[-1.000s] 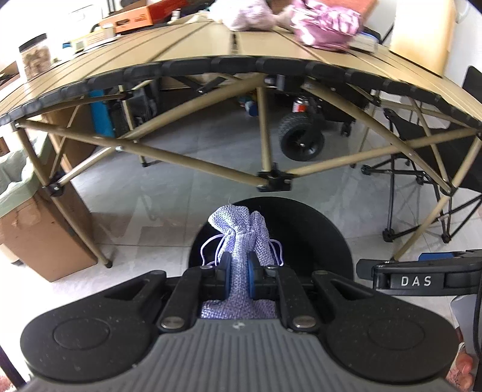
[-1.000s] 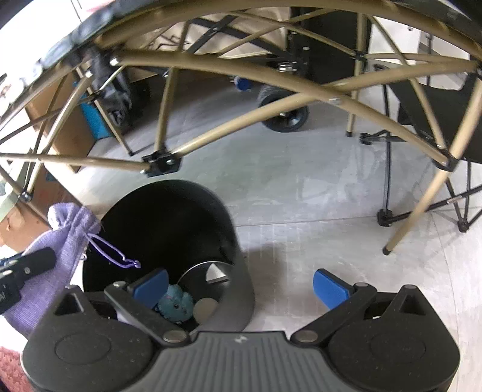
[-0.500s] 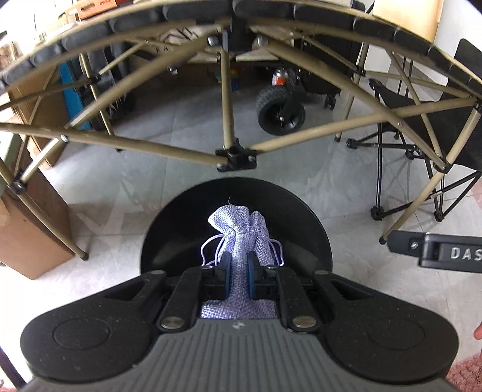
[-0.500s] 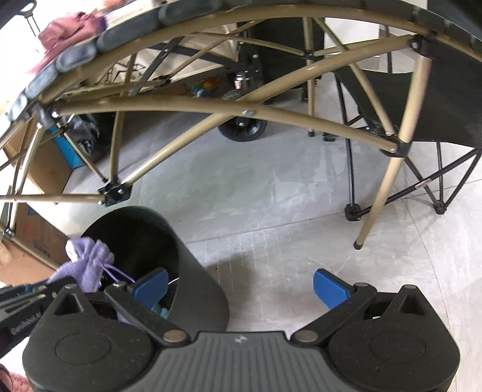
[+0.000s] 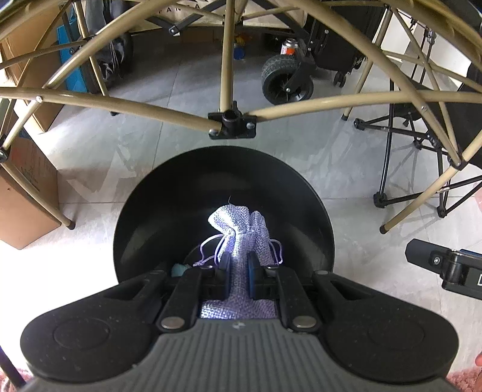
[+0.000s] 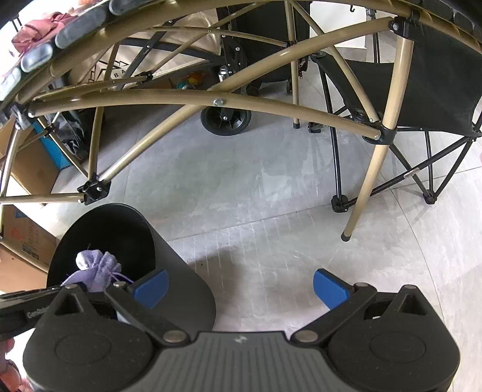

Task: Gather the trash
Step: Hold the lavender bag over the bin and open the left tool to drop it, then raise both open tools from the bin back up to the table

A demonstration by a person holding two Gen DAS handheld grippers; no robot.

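The lower half of the lilac pouch is hidden behind the left gripper's fingers. A teal object in the black bin shows too little to identify. The tabletop is cut off by the frame's edge.

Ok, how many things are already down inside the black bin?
1 visible: a teal item at the bottom of the black bin. The held purple pouch and tongs hide much, so more may be there.
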